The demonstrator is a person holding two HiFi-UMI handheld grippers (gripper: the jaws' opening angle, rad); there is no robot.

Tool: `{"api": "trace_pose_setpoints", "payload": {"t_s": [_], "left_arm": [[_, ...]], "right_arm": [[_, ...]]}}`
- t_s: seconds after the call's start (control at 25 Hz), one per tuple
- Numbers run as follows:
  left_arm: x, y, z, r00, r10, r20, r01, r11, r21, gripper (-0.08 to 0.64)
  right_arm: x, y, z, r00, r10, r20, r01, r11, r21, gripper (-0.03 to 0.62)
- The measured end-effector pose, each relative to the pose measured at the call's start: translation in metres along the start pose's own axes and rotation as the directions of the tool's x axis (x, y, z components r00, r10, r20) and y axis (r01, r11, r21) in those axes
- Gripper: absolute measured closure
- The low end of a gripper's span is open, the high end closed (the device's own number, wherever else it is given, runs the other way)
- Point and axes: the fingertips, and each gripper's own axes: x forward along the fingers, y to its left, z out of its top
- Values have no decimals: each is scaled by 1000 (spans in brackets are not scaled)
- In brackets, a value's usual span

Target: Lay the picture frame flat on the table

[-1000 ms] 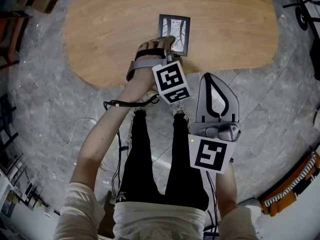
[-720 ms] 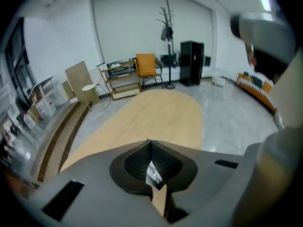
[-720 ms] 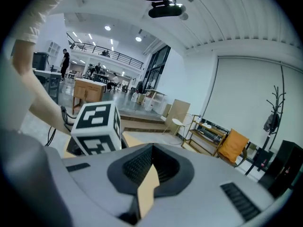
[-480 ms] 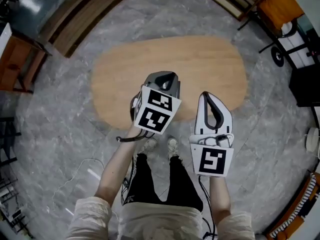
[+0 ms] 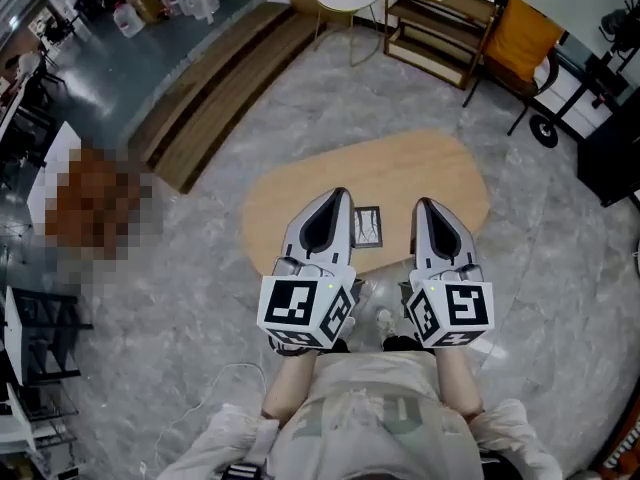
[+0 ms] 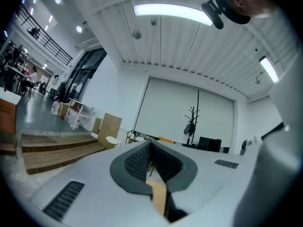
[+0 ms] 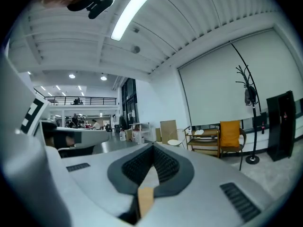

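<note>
The picture frame [image 5: 367,227], dark-edged with a pale print, appears to lie flat on the oval wooden table [image 5: 400,168] near its front edge. Both grippers are held up side by side, close to the head camera and well above the table. My left gripper [image 5: 338,196] is shut and holds nothing; in its own view the shut jaws [image 6: 150,144] point out across the room. My right gripper [image 5: 424,206] is also shut and empty, with its jaws [image 7: 152,147] closed to a point. The frame shows in the gap between the two grippers, and neither touches it.
The table stands on a grey marbled floor [image 5: 180,298]. Wooden steps [image 5: 215,78] lie at the far left. A white round chair [image 5: 344,0], a low shelf [image 5: 440,13] and an orange chair [image 5: 525,38] stand beyond the table. The person's legs and feet are below the grippers.
The left gripper has left the frame, shut and risen up beside the right one. The head camera now looks from higher up, so the table seems smaller. The frame stays on the table.
</note>
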Motion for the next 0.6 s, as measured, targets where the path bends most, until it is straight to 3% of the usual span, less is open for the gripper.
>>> {"api": "trace_pose_setpoints", "payload": {"t_s": [0.32,0.6], "left_arm": [[-33,-21,-31,997,76,-33,-71,989,133,551],[-31,-5,-30,995,93,-33,-87,983,159,551]], "right_arm": [[-45,-9,-24,999,-36,-18,35,998,-44,586],[-39,0,-16,999,-42,3,42,995,-93,586]]}}
